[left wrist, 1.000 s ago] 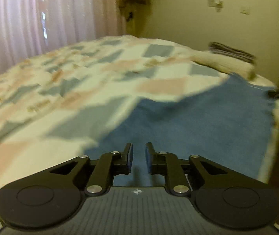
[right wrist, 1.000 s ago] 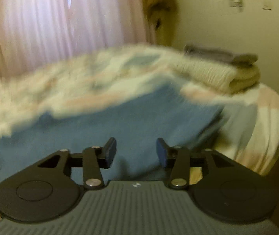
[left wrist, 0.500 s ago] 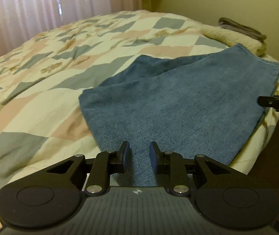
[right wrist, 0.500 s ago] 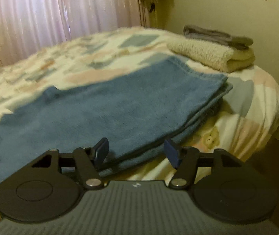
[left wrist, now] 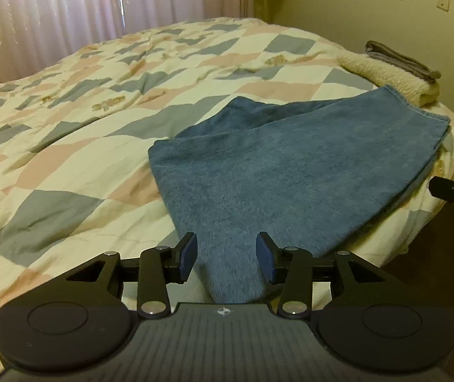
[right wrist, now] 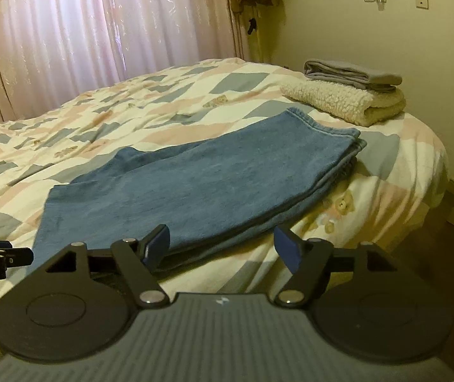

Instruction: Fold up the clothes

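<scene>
left gripper (left wrist: pixel 226 257) spreading over the near hem | right gripper (right wrist: pixel 221 244) spreading, holding nothing | blue garment (right wrist: pixel 195 187) lying layered on the bed (right wrist: pixel 401 172) edge | judgement: any further fold needing all layers pinched, edges squared | folded pile (right wrist: pixel 347 95) sitting beyond

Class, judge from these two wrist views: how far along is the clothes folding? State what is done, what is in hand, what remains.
Done: a grey item sits folded on a folded cream fleece at the bed corner. In hand: nothing; the blue garment lies flat in layers, both the left gripper and right gripper have open jaws. Left: probably another fold, then stacking.
</scene>
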Action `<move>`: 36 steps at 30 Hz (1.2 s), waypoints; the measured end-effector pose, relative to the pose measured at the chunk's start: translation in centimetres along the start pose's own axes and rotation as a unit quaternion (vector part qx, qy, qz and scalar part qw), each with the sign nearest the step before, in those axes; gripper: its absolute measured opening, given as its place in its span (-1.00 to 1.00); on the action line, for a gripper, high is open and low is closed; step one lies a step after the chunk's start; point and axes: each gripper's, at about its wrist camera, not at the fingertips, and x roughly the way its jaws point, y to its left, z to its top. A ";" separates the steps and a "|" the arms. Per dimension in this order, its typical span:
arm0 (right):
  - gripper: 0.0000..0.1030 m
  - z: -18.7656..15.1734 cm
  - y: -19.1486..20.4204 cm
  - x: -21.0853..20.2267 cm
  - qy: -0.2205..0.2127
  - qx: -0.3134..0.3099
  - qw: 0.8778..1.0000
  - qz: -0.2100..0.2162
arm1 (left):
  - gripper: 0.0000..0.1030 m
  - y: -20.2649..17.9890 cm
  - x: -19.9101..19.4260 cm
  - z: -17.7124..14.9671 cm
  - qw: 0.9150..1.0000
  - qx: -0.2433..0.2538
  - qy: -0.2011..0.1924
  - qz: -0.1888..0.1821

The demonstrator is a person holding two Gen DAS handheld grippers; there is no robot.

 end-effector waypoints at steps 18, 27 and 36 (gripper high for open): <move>0.42 -0.8 0.7 -4.1 -0.019 -0.007 1.000 -0.003 | -0.01 -0.3 -3.7 -1.6 1.000 -0.002 -0.027 0.001; 0.45 -0.9 0.5 -2.7 -0.007 -0.002 1.000 0.002 | 0.04 0.6 -2.9 -1.7 1.000 -0.016 -0.018 0.005; 0.46 -1.6 0.2 -0.1 0.014 0.005 1.000 0.016 | 0.34 5.6 0.1 -1.1 0.993 -0.103 -0.008 -0.050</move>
